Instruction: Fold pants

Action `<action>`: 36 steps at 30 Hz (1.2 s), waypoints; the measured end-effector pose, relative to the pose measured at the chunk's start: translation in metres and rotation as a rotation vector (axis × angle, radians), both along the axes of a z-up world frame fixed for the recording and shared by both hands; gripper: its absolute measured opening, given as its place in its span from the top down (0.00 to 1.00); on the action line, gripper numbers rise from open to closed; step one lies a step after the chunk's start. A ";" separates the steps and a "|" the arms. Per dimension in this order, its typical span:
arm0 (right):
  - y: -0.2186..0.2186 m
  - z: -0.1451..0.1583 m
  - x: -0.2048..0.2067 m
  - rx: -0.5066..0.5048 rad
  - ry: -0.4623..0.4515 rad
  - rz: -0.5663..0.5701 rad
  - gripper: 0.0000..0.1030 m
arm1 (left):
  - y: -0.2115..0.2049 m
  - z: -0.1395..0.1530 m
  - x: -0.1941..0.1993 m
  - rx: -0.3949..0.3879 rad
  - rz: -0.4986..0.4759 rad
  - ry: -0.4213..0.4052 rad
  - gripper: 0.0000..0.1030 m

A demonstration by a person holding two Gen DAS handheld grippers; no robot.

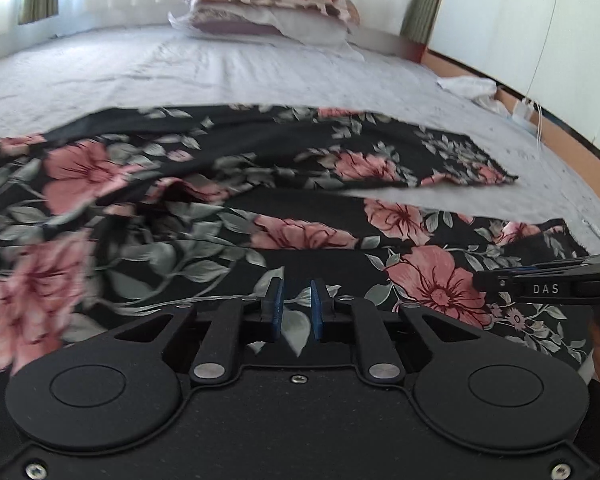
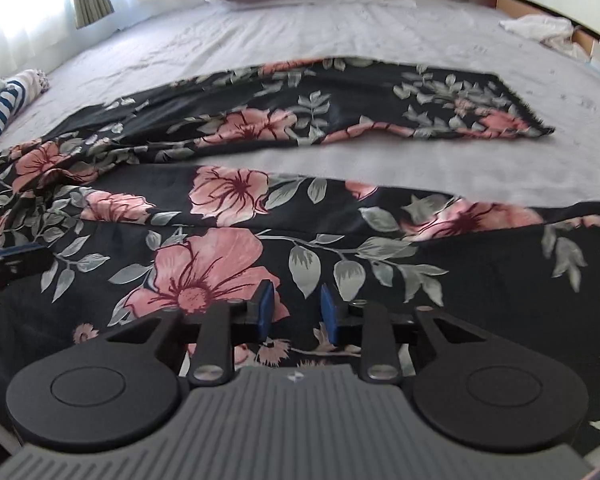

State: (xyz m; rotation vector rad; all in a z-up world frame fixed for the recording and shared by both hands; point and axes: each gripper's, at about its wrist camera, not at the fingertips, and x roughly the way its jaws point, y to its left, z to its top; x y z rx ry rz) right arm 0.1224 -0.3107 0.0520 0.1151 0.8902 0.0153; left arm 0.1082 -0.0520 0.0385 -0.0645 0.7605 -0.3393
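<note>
Black pants with pink flowers and grey leaves [image 1: 236, 184] lie spread on the grey bed sheet, both legs running to the right with a strip of sheet between them. They also show in the right wrist view [image 2: 300, 208]. My left gripper [image 1: 297, 306] is open with a small gap, just above the near leg, holding nothing. My right gripper [image 2: 296, 310] is open over the near leg, empty. The right gripper's tip shows at the left wrist view's right edge [image 1: 540, 284]. The left gripper's tip shows at the right wrist view's left edge [image 2: 4, 264].
Stacked floral pillows [image 1: 268, 4] lie at the head of the bed. A white crumpled cloth [image 1: 468, 86] sits at the right bed edge near a charger and cable. Striped clothing [image 2: 4, 108] lies at the left. Curtains hang behind.
</note>
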 end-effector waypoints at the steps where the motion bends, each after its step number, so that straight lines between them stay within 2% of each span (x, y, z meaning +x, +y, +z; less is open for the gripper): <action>1: -0.001 -0.002 0.005 0.003 -0.001 -0.011 0.64 | -0.002 -0.006 0.009 0.004 0.005 0.018 0.88; 4: -0.006 -0.002 0.020 0.009 -0.001 -0.033 0.64 | -0.008 -0.021 0.031 0.006 0.020 0.048 0.91; 7: -0.012 -0.005 0.035 0.019 0.009 -0.057 0.58 | -0.010 -0.023 0.048 -0.001 0.044 0.034 0.91; 13: -0.021 -0.008 0.053 0.037 0.005 -0.069 0.58 | -0.008 -0.027 0.076 -0.008 0.081 0.031 0.94; 27: -0.020 -0.008 0.067 0.025 0.004 -0.084 0.58 | -0.015 -0.025 0.079 0.033 0.079 0.013 0.95; 29: -0.019 -0.004 0.064 0.029 0.003 -0.081 0.54 | -0.013 -0.018 0.076 0.022 0.075 0.011 0.89; 32: -0.022 0.005 0.058 0.064 0.003 -0.068 0.46 | -0.002 -0.003 0.067 0.018 0.067 -0.036 0.62; 36: -0.032 0.025 0.054 0.081 -0.020 -0.084 0.40 | 0.025 0.022 0.067 0.016 0.099 -0.065 0.53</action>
